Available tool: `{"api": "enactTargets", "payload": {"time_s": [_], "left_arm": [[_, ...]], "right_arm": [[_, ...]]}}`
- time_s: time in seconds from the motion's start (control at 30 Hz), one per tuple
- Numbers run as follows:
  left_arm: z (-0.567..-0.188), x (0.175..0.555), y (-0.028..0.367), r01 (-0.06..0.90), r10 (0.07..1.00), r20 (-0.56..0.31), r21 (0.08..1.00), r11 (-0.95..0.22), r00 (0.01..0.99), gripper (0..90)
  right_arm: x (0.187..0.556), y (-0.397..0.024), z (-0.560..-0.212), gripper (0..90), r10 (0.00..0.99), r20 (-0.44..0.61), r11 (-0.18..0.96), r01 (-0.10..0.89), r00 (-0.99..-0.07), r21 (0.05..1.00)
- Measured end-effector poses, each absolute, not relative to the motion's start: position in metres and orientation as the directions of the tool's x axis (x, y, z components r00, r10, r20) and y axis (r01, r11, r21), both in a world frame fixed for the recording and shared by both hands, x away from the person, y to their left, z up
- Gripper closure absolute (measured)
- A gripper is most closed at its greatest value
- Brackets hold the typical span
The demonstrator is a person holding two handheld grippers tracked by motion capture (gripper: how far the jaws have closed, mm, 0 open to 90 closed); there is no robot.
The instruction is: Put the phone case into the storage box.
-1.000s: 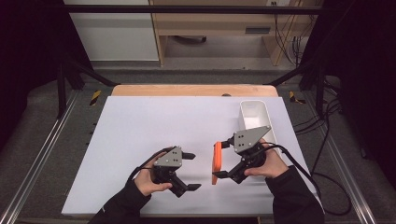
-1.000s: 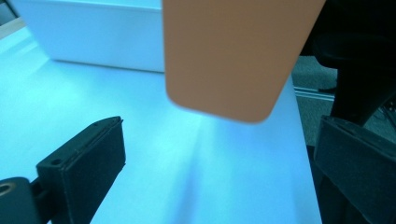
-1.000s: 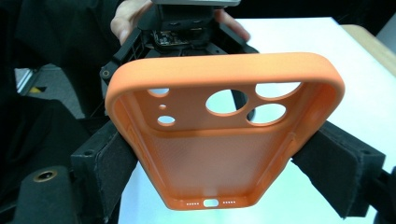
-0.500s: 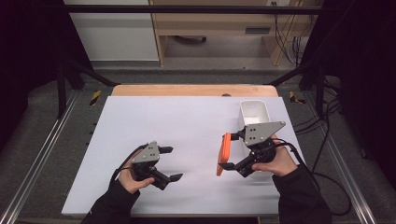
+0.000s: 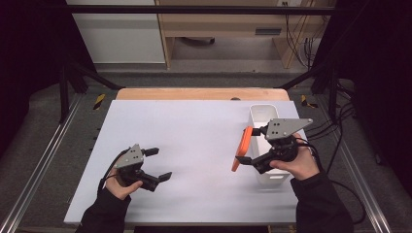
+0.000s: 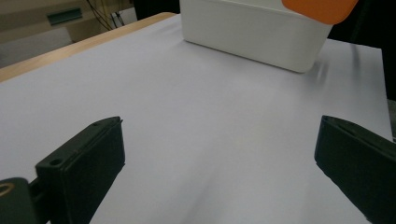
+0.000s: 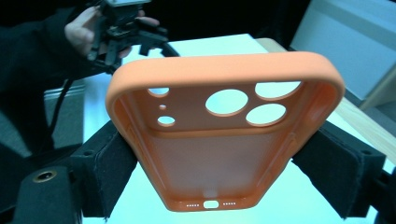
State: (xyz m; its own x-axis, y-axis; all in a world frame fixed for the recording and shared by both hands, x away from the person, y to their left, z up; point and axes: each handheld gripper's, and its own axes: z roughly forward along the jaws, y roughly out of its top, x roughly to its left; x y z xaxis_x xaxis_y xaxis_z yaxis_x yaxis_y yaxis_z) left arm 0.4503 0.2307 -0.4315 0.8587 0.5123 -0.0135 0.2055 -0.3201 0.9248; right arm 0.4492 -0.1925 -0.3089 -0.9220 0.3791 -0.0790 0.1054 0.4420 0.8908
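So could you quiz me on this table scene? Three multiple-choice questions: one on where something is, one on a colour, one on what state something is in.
1. Where does the white bin stand?
A. the table's left edge
B. the table's right side
C. the floor

2. What colour is the phone case?
A. orange
B. blue
C. black

3. How does the left gripper stand?
A. shut on the case
B. shut on the bin
C. open, holding nothing

Answers: 1 B, since the high view shows it by the right gripper. 2 A, plainly orange in the right gripper view. 3 C, because in the left gripper view its jaws stand wide apart over the bare white table.
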Motion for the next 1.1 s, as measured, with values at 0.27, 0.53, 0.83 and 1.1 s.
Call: {"api": "enactTargets", "payload": {"time_s": [0.27,0.53,0.83,1.1], "left_arm": [[-0.433,0.449,0.254,0.216,0.579,-0.02,0.938,-0.272,0.815,0.5],[-0.442,0.451,0.276,0.247,0.65,-0.026,0.936,-0.251,0.759,0.5],[-0.446,0.453,0.288,0.25,0.701,-0.011,0.938,-0.239,0.713,0.0],[-0.449,0.454,0.291,0.256,0.721,-0.002,0.935,-0.244,0.693,0.0]], "right_arm": [[0.453,-0.205,-0.297,15.8,0.472,-0.073,0.39,0.134,-0.878,0.911],[0.458,-0.211,-0.287,15.8,0.534,-0.074,0.37,0.155,-0.842,0.916],[0.467,-0.213,-0.28,15.8,0.599,-0.065,0.347,0.185,-0.798,0.919],[0.475,-0.217,-0.276,15.8,0.653,-0.065,0.327,0.203,-0.755,0.923]]}}
